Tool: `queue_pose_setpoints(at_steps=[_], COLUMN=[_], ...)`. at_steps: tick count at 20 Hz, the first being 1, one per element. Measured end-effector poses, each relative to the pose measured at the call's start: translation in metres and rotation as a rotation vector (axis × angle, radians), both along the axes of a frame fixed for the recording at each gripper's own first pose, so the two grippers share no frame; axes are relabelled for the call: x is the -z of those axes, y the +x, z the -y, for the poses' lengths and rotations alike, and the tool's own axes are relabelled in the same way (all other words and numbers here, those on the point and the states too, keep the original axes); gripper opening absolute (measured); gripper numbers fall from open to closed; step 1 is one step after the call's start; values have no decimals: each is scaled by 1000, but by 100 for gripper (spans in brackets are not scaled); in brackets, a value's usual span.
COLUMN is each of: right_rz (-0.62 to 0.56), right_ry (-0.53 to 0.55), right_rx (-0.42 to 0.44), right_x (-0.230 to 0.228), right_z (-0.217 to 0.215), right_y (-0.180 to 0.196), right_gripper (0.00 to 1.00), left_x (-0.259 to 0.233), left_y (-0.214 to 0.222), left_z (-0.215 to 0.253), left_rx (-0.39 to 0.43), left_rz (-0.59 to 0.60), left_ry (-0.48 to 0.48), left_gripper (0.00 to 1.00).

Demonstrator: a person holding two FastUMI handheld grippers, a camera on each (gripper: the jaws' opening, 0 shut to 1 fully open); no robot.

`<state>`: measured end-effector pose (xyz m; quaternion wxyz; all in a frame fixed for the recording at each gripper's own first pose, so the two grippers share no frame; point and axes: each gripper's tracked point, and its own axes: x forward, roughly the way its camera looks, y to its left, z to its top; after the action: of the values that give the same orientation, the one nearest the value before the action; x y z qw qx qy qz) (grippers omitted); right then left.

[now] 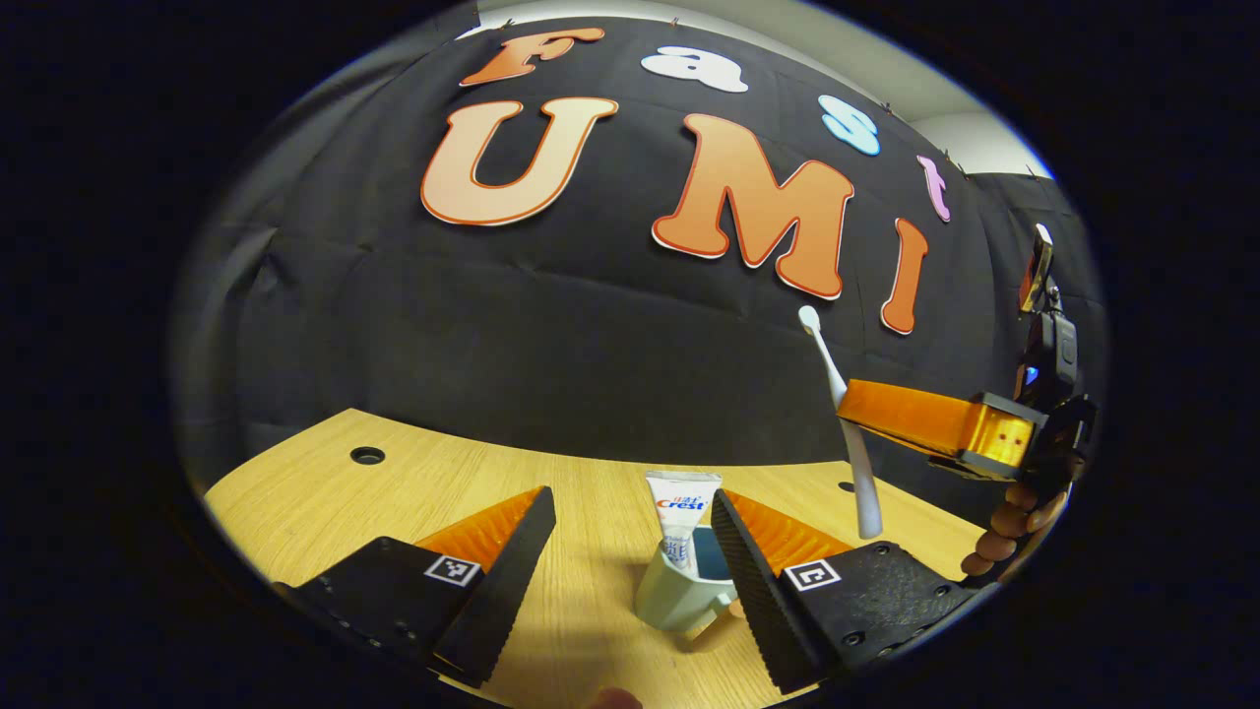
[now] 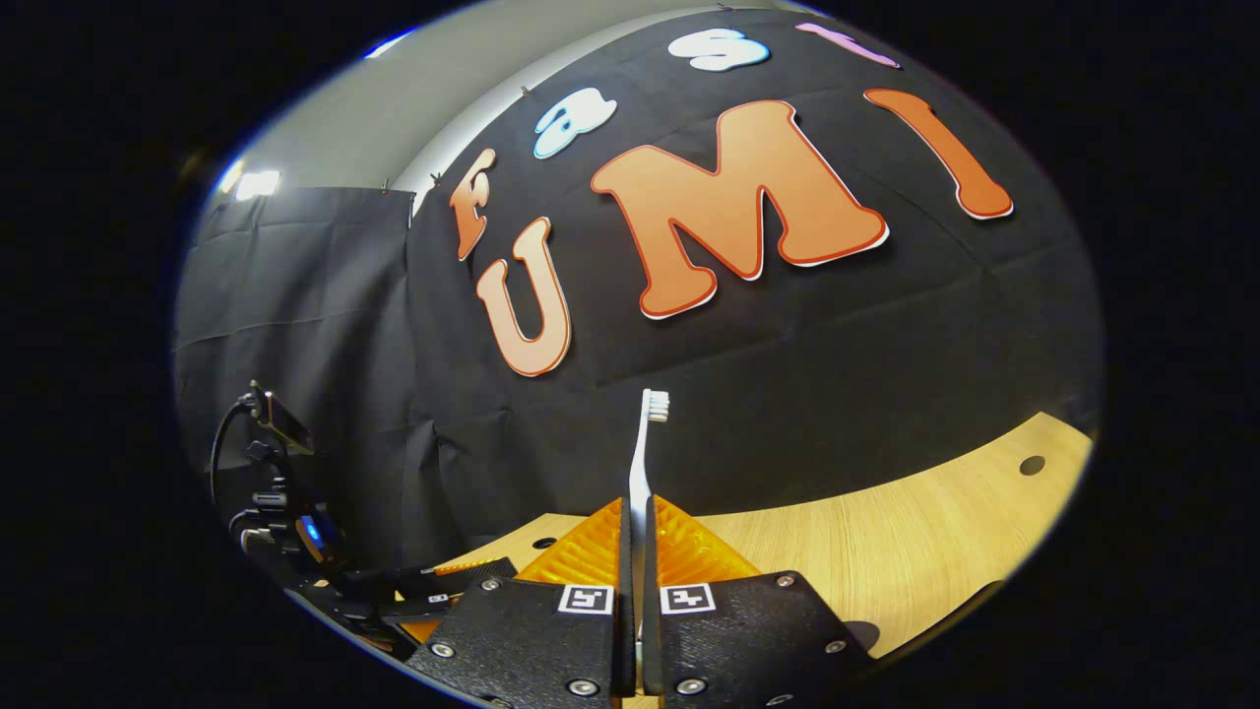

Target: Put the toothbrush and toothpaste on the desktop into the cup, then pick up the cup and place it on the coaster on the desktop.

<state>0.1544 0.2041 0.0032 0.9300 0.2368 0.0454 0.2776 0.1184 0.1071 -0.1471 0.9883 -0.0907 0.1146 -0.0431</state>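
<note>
Right gripper [image 2: 635, 551] has the toothbrush [image 2: 642, 463] pinched upright between both fingers, head up, in the air above the desk [image 2: 915, 542]. Left gripper [image 1: 630, 551] hovers with jaws wide, framing the cup [image 1: 674, 591], where the toothpaste [image 1: 681, 517] already stands.

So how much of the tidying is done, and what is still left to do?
Done: the toothpaste stands in the cup. In hand: the right gripper is shut on the toothbrush, held in the air to the right of the cup, bristles up. The left gripper is open in front of the cup. Left: drop the toothbrush in, then carry the cup to the coaster.
</note>
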Motion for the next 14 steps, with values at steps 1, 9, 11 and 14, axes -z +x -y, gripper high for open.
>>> queue_pose_setpoints(at_steps=[1, 9, 11, 14], right_rz=[5, 25, 34, 23], right_ry=[4, 24, 15, -13], right_rx=[4, 26, 34, 39], right_x=[2, 20, 26, 47], right_z=[-3, -33, -42, -50], right_y=[3, 29, 35, 43], right_gripper=[3, 3, 3, 3], left_x=[-3, -13, -13, -12], left_y=[-4, -30, -33, -38], left_z=[-5, -22, -22, -22], left_rx=[-7, -33, -31, -34], left_rz=[4, 43, 48, 50], left_ry=[6, 63, 74, 96], left_gripper=[96, 96, 95, 96])
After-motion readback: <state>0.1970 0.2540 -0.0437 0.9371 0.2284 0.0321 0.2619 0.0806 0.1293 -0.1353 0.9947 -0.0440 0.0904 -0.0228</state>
